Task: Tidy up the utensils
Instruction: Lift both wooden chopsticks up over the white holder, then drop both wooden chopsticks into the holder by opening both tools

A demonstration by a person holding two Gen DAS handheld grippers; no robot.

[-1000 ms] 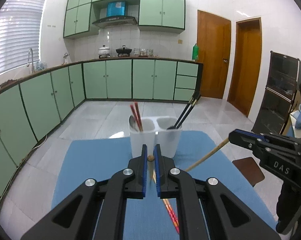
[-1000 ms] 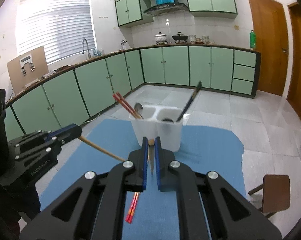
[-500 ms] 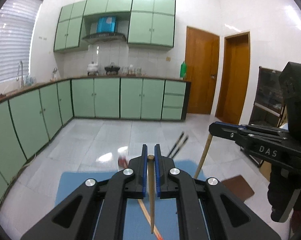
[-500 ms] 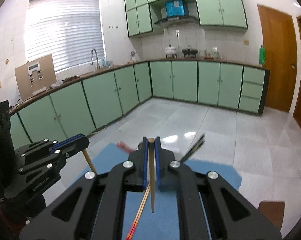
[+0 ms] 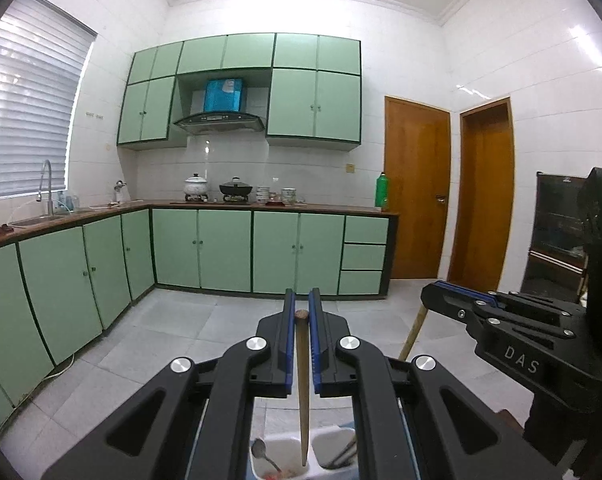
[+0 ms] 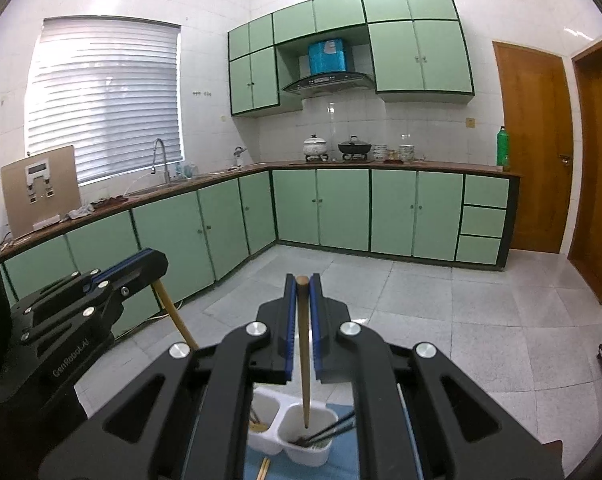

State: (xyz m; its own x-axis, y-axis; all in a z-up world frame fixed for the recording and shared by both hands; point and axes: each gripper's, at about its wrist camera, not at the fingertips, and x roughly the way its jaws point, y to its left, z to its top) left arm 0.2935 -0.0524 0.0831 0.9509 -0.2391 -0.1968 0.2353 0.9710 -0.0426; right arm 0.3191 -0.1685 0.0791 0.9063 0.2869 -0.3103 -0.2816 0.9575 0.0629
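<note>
My left gripper is shut on the top end of a wooden chopstick that hangs straight down. Its tip hovers over the white two-compartment holder, near the divider. My right gripper is shut on a second wooden chopstick, whose tip hangs over the right compartment of the holder. A spoon stands in the left compartment and dark chopsticks lean in the right one. Each gripper shows in the other's view, the right gripper and the left gripper.
The holder stands on a blue mat, where loose chopsticks lie in front of it. Beyond are the tiled floor, green cabinets and two wooden doors. A dark glass cabinet stands at the right.
Both grippers have risen with their chopsticks, which went from slanting onto the mat to hanging straight down. The holder has dropped from mid-view to the bottom edge of both views.
</note>
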